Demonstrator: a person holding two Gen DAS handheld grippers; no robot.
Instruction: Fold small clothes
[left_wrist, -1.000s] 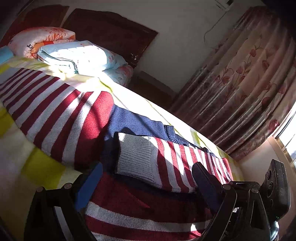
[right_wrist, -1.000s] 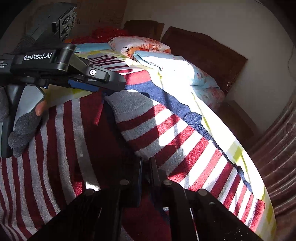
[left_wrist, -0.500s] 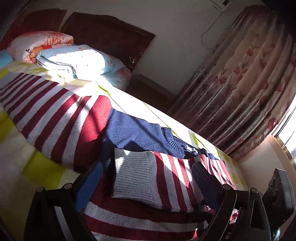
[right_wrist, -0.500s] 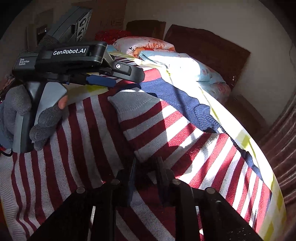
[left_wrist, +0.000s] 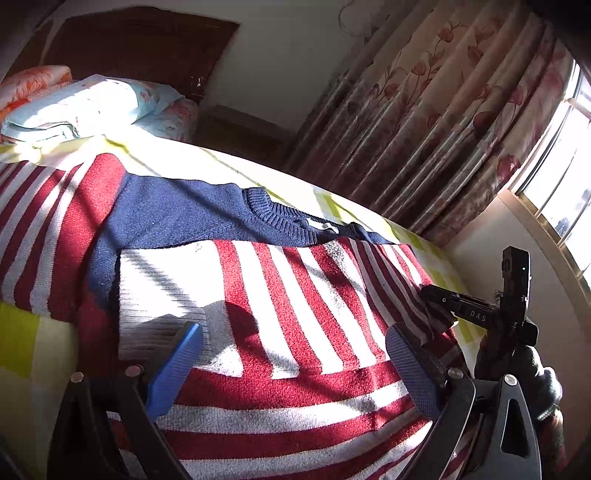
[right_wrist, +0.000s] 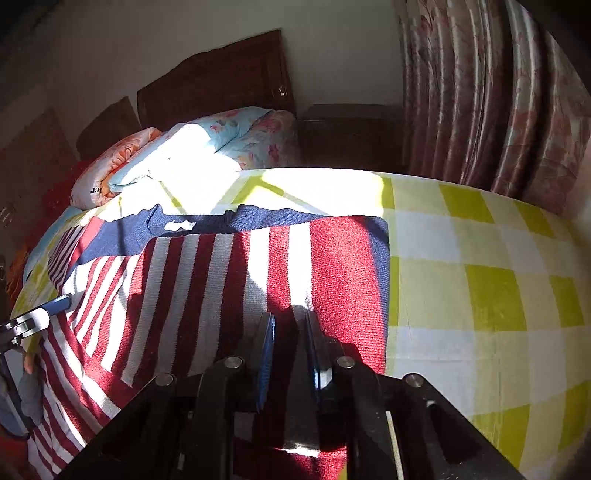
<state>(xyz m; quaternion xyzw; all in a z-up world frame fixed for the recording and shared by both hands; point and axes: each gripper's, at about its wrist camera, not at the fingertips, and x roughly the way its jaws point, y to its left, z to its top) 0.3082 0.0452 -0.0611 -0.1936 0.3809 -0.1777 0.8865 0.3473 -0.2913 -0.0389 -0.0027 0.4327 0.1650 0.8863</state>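
A red-and-white striped sweater with a navy yoke and collar lies on the bed, one sleeve folded across its body. It also shows in the right wrist view. My left gripper is open, its blue pads just above the folded sleeve near the grey cuff. My right gripper is shut on the sweater's red fabric at its right side. The right gripper shows in the left wrist view, pinching the sweater's edge. A left gripper fingertip shows at the left of the right wrist view.
The bed has a yellow-and-white checked sheet. Folded quilts and pillows lie at the dark wooden headboard. Floral curtains and a window stand beyond the bed. A nightstand stands by the headboard.
My right gripper moved to the sweater's right side and stays shut on the fabric. My left gripper swung right over the folded sleeve and stays open.
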